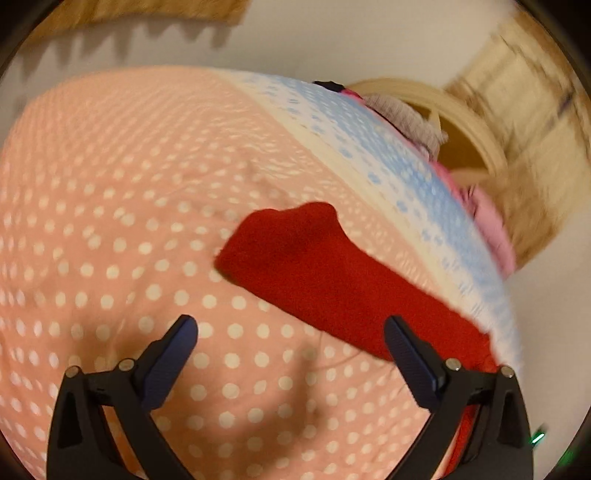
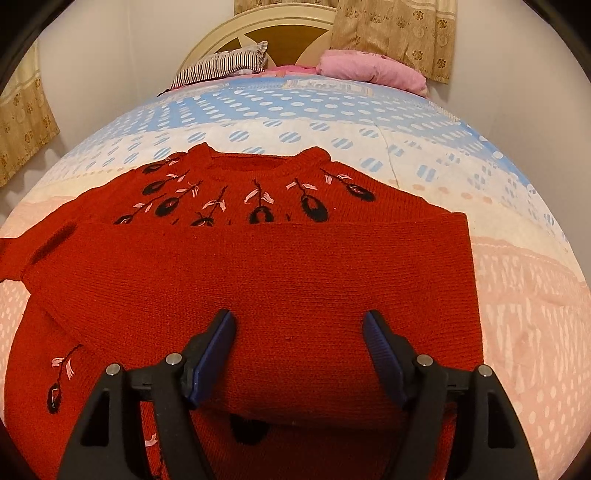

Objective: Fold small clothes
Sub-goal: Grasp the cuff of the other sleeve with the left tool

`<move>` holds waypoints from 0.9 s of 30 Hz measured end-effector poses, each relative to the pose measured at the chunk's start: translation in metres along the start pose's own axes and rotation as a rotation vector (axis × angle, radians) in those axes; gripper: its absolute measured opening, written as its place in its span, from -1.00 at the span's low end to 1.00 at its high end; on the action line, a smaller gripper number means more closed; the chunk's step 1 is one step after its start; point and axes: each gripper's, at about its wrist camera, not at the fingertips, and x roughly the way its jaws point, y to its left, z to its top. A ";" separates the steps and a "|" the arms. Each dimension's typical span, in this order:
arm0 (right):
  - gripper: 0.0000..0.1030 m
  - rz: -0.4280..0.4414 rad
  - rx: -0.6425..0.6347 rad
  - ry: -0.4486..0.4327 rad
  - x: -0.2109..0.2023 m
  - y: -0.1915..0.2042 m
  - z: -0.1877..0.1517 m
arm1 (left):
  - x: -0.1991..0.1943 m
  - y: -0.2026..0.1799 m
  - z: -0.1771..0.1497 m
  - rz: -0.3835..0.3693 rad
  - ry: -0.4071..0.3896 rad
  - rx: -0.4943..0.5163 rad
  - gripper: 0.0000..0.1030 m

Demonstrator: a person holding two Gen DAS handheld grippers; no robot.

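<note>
Red sweater (image 2: 258, 280) folded on my bed (image 2: 517, 295); pillows (image 2: 369, 68) beyond. My right tongs (image 2: 299, 328) released above it, left tongs (image 1: 291, 332) released beside sleeve.

A home bedroom: bed (image 2: 332, 110), pillows (image 2: 369, 68), curtains (image 2: 395, 33).

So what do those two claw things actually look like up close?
Both look alike. The left gripper and the right gripper each have a black plastic frame with triangular cut-outs, silver round pins at the joints, and two dark blue ribbed fingers. No cables or sleeves show.
</note>
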 end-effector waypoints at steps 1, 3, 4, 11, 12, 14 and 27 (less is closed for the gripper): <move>0.43 0.000 0.000 -0.001 0.000 0.000 0.000 | 0.000 0.004 0.000 -0.051 0.006 -0.037 0.85; 0.43 0.001 0.002 -0.002 0.000 0.000 0.000 | 0.002 0.006 -0.002 -0.093 0.019 -0.084 0.77; 0.43 0.001 0.002 -0.003 0.000 0.000 0.000 | 0.004 0.007 -0.003 -0.124 0.024 -0.101 0.74; 0.45 -0.001 0.004 -0.004 0.000 0.000 -0.001 | 0.029 0.011 0.002 -0.197 0.037 -0.202 0.60; 0.46 -0.001 0.004 -0.004 0.000 0.000 -0.001 | 0.030 0.012 0.004 -0.207 0.023 -0.213 0.60; 0.46 -0.002 0.003 -0.004 0.000 0.000 -0.001 | 0.034 0.012 0.010 -0.213 0.007 -0.230 0.60; 0.48 -0.003 0.007 -0.010 -0.002 -0.001 0.000 | 0.039 0.010 0.019 -0.155 -0.076 -0.194 0.39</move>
